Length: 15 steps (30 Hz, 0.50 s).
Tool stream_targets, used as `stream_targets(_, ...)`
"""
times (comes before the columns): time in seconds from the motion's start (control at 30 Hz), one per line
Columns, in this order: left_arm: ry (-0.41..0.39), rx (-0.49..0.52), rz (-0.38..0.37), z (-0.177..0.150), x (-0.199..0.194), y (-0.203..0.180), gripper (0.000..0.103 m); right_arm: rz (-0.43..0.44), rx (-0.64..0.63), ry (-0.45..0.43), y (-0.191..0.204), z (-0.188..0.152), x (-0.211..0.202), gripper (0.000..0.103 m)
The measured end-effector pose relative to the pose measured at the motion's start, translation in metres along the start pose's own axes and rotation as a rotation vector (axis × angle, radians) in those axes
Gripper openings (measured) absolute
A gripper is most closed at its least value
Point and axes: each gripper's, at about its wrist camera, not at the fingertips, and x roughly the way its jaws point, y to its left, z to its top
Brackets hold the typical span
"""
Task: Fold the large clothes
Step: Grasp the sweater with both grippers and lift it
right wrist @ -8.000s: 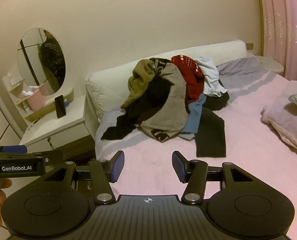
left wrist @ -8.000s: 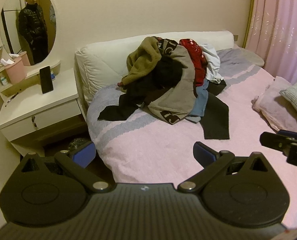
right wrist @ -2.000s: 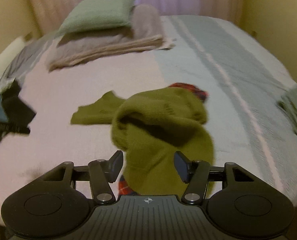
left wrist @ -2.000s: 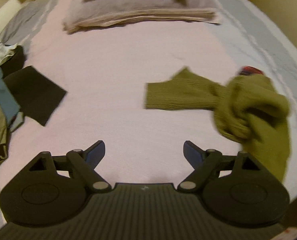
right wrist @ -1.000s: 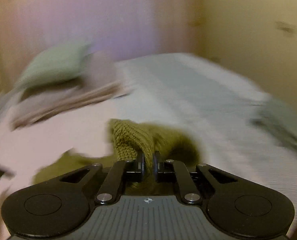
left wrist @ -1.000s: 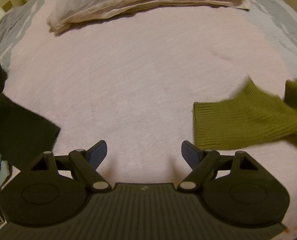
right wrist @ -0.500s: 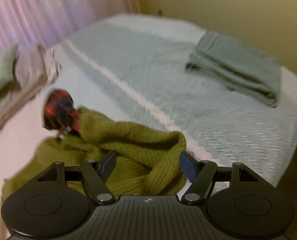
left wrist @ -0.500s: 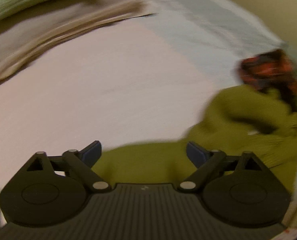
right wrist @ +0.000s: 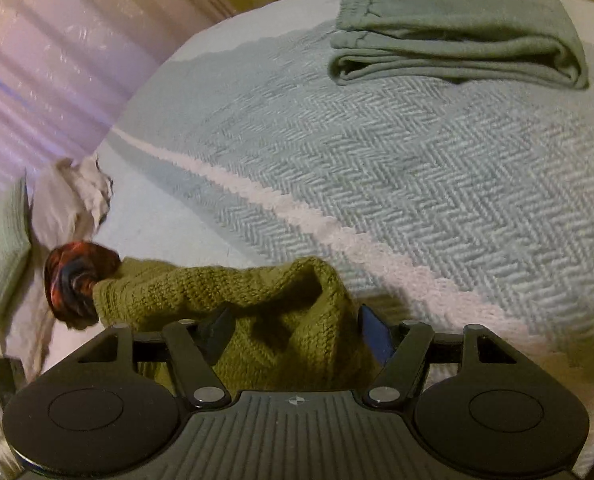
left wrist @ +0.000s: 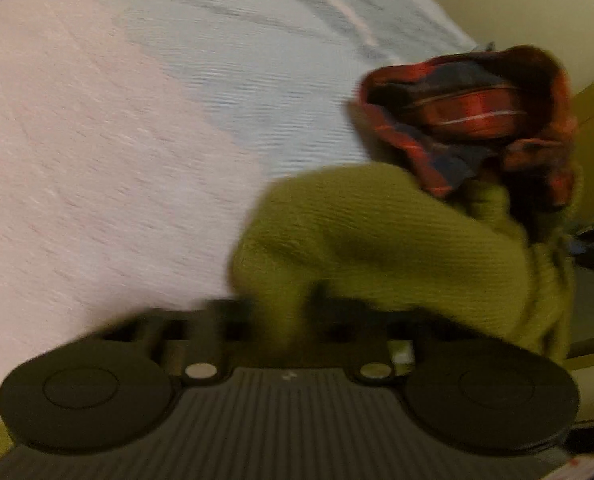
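Olive knit sweater point(left wrist: 377, 240) lies bunched at the near edge of the bed point(left wrist: 97, 140), a red plaid garment point(left wrist: 477, 120) tucked against its far end. The left tongs point(left wrist: 285, 320), badly blurred, are clamping down on a fold of the knit. The right tongs point(right wrist: 297, 332) are spread but closing with a hump of sweater between the pads, and a folded grey-green blanket point(right wrist: 457, 32) lies well beyond.

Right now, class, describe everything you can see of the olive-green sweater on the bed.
The olive-green sweater is a chunky ribbed knit, crumpled rather than flat, lying on the bedspread. A red plaid garment is bunched against one end, touching it. A fold rises between the right tongs, whose jaws stand apart, closing. The left tongs, blurred, pinch another part.
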Motion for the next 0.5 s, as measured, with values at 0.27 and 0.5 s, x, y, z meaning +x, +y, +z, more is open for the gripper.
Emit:
stream_targets(0.27, -0.367, -0.076, 0.131, -0.041, -0.167, -0.009, 0.006, 0.073, -0.255, -0.200, 0.061, 0.022, -0.091, 0.002)
stream_targets(0.5, -0.533, -0.065, 0.420, -0.072, -0.338, -0.039, 0.007, 0.190, -0.476, -0.280, 0.153, 0.078, -0.139, 0.001)
